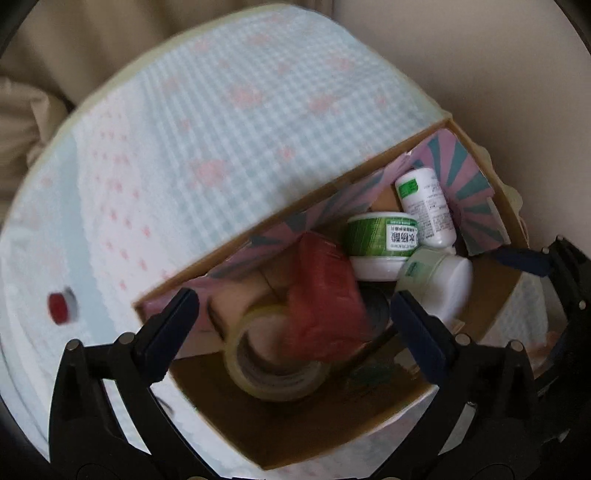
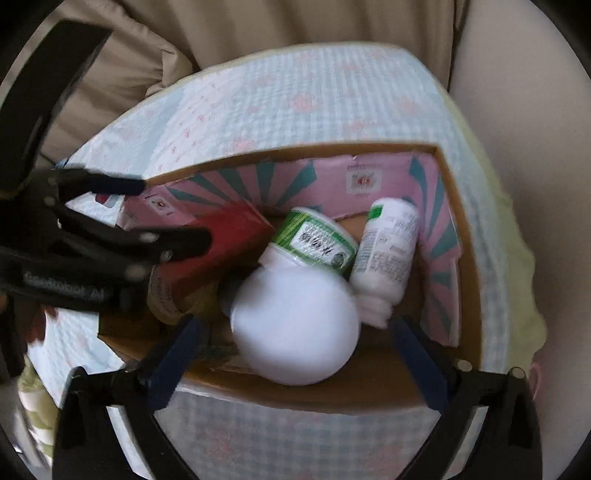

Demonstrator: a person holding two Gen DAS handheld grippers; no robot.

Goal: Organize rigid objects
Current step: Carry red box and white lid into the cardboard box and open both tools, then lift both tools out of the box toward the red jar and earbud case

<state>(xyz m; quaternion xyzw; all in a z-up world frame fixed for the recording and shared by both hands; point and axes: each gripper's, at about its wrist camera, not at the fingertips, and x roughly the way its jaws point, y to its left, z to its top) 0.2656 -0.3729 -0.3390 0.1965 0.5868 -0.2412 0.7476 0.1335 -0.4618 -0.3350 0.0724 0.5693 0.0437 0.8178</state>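
Observation:
An open cardboard box [image 1: 295, 210] with a pink and teal lining sits on a checked cloth; it also shows in the right wrist view [image 2: 461, 229]. Inside lie a red packet [image 1: 325, 288], a roll of clear tape [image 1: 273, 354], a green-labelled jar [image 1: 380, 243], a white bottle with a green label [image 1: 424, 206] and a white rounded bottle [image 1: 439, 280]. My left gripper [image 1: 295, 317] is open above the red packet and tape. My right gripper [image 2: 295, 343] is open above the white rounded bottle [image 2: 295, 325]. The left gripper [image 2: 173, 218] shows at the left, over the red packet [image 2: 229, 236].
A small red-capped object [image 1: 61, 308] lies on the checked cloth [image 1: 207, 122] left of the box. Beige fabric [image 2: 221, 26] lies behind the cloth-covered surface. A pale wall [image 1: 480, 55] is at the right.

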